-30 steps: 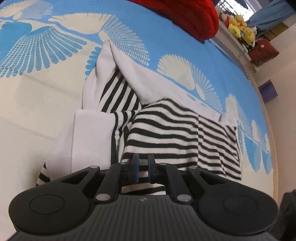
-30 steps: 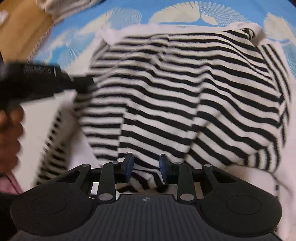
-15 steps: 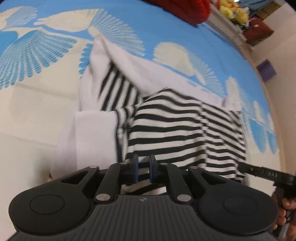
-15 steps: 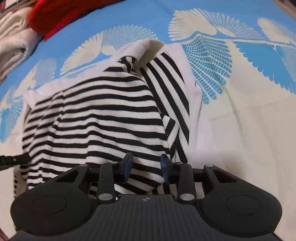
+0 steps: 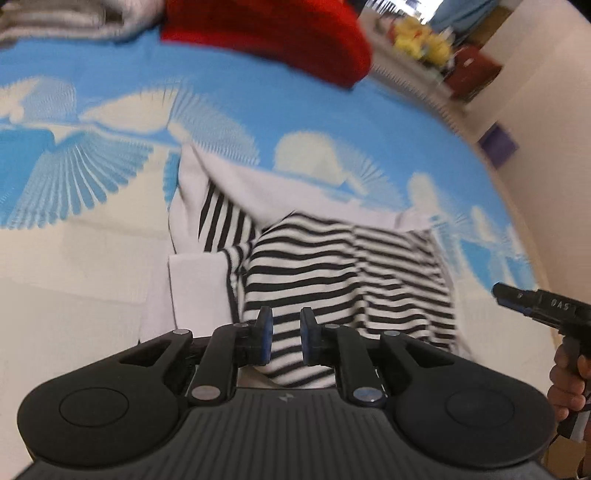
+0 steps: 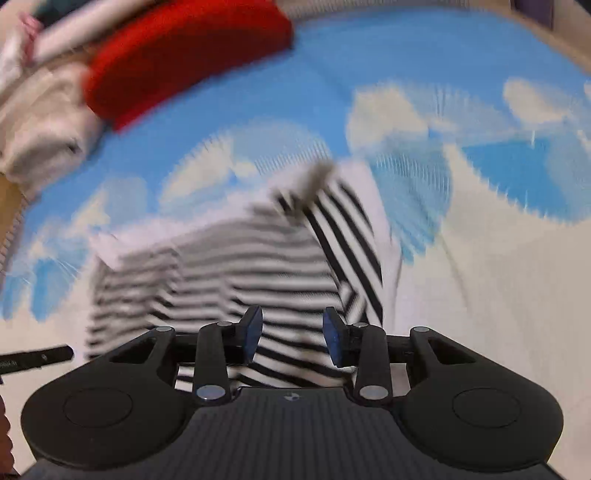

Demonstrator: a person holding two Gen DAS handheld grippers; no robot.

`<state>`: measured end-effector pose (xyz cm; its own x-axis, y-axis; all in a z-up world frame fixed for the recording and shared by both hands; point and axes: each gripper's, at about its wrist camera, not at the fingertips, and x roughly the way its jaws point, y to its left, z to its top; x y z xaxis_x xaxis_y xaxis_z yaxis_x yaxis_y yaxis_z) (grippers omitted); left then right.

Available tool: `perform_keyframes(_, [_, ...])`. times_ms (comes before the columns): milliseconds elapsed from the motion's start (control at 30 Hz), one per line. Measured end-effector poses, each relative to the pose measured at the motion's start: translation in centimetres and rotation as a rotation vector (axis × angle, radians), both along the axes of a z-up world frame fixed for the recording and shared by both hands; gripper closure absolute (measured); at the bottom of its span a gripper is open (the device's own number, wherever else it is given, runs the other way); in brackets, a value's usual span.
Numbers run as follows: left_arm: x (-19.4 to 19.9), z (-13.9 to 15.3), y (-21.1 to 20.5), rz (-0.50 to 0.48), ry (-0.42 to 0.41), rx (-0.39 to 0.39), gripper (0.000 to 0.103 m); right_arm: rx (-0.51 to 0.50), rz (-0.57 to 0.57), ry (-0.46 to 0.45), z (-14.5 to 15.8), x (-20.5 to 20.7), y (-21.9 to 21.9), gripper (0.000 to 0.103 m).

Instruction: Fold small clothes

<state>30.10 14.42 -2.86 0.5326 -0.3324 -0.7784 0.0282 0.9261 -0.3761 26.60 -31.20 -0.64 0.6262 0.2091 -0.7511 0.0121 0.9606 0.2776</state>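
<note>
Blue-cream patterned bedspread (image 5: 258,103); red cushion (image 5: 266,33) behind; yellow plush toys (image 5: 421,37) against pale wall (image 5: 546,110).

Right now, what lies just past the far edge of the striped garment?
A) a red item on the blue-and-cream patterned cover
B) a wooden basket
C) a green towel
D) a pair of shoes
A: a red item sits beyond the striped garment on the patterned cover, in both wrist views.

We see a black-and-white striped knit cloth garment (image 5: 343,273), soft and matt, on a smooth blue-and-cream woven bedspread (image 5: 74,258).
</note>
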Motion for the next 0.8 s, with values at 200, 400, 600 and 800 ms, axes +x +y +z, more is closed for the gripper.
perform_keyframes(200, [-8.9, 2.9, 2.3, 0.082, 0.025, -0.065, 0.08, 0.112, -0.116, -0.122, 4.5, -9.4, -2.6, 0.063])
perform_keyframes(400, [-17.9, 1.6, 3.5, 0.112, 0.06, 0.042, 0.026, 0.052, -0.142, -0.13, 3.9, -19.5, -5.4, 0.049])
perform_keyframes(600, [-19.6, -4.5, 5.0, 0.313, 0.24, -0.008, 0.018, 0.049, -0.271, 0.119, -3.8, -22.1, -7.0, 0.049])
perform_keyframes(800, [-18.6, -6.6, 3.7, 0.299, 0.329, -0.05, 0.017, 0.071, -0.318, 0.234, -6.9, -20.8, -8.0, 0.05])
